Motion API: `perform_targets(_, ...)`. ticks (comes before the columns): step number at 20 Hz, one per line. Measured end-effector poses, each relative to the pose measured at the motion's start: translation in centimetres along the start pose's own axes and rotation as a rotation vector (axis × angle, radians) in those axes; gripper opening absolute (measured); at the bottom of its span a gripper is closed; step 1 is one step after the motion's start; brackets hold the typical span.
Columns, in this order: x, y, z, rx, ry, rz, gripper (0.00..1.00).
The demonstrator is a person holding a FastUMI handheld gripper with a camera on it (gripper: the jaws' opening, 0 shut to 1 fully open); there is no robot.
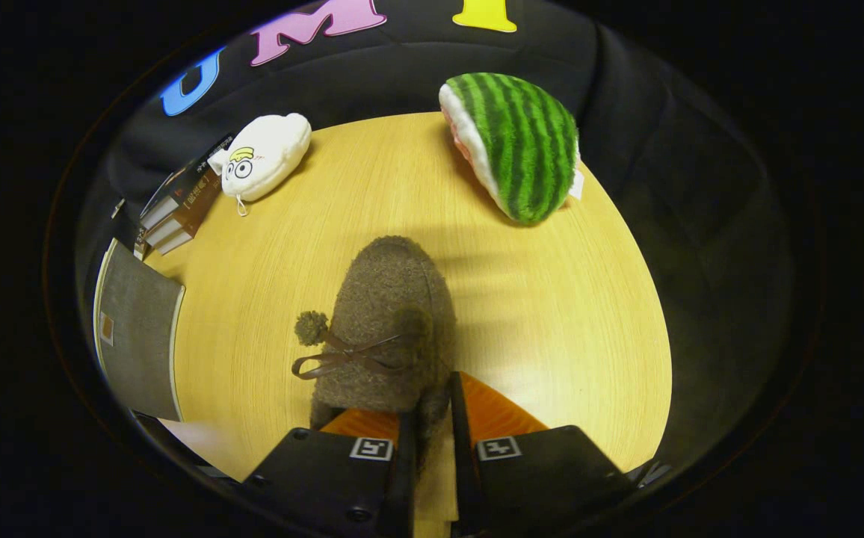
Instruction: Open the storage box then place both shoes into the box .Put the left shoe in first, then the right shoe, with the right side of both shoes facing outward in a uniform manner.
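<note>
Here, gripper point(432, 418) had its fingers closed narrow on the fuzzy brown shoe point(387, 314), pinching its near edge.

Shoe (furry slipper type, w/ thin brown ribbon bow point(346, 359) & a pom-pom point(312, 327) on its left side) sat between & just ahead of the fingers, toe pointing away across the light wood table point(551, 314); can't tell if lifted or resting on it. Beyond the shoe: striped watermelon plush point(522, 146) at far right edge of table, white plush w/ cartoon eyes point(264, 157) at far left. Stack of books point(181, 205) just beside the white plush. Grey storage box point(137, 329) lay left of the shoe, well apart from it, lid looking flat/closed.
</note>
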State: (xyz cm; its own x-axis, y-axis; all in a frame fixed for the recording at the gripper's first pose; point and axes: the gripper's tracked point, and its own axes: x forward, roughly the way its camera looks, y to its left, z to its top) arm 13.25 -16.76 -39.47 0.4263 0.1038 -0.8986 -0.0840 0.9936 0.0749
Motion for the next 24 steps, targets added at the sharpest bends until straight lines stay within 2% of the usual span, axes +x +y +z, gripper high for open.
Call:
perform_targets(4,0.0,0.0,0.1,0.012,0.003,-0.021,0.11)
perform_targets(6,-0.1,-0.1,0.1,-0.035,-0.014,-0.017,0.05)
perform_targets(10,-1.1,0.4,0.3,0.018,-0.006,-0.019,0.05)
perform_targets(13,-3.7,1.9,1.2,0.01,-0.053,-0.018,0.05)
perform_targets(18,-9.6,7.9,1.9,0.124,-0.088,0.077,0.05)
perform_targets(24,-17.0,17.6,4.2,0.202,-0.159,0.198,0.05)
